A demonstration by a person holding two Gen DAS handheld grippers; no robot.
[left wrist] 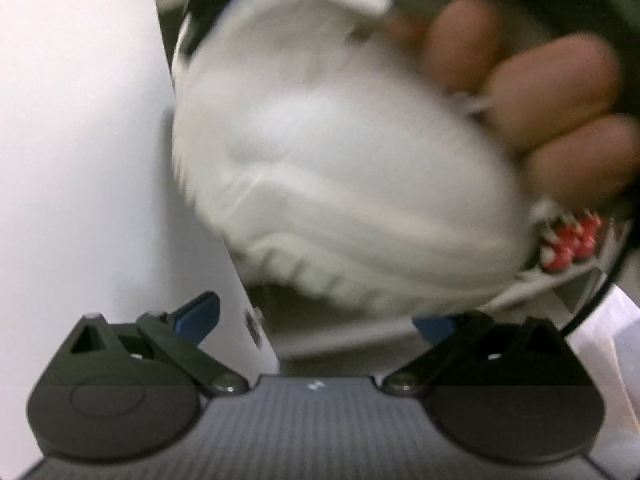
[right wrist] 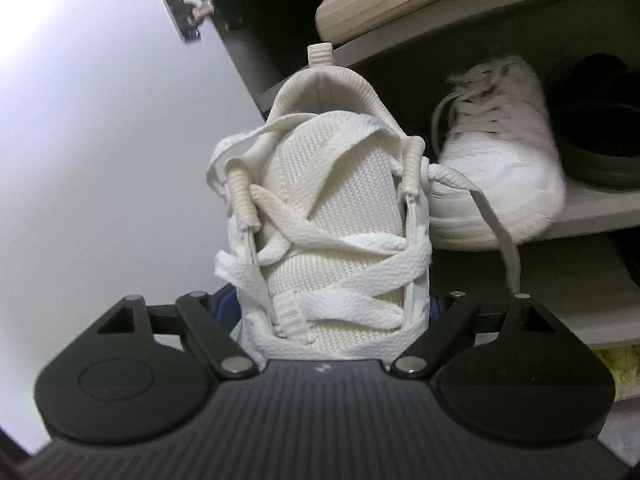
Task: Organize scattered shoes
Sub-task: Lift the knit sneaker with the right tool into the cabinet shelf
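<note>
The right gripper (right wrist: pixel 334 312) clamped a cream knit lace-up sneaker (right wrist: pixel 328 216) near the shelf (right wrist: pixel 600 204), whose dangling lace could snag there.

Blurred white shoe (left wrist: pixel 340 160), blurred fingers (left wrist: pixel 552 92), right tool (right wrist: pixel 334 312) tips hidden by knit sneaker (right wrist: pixel 332 208)
</note>
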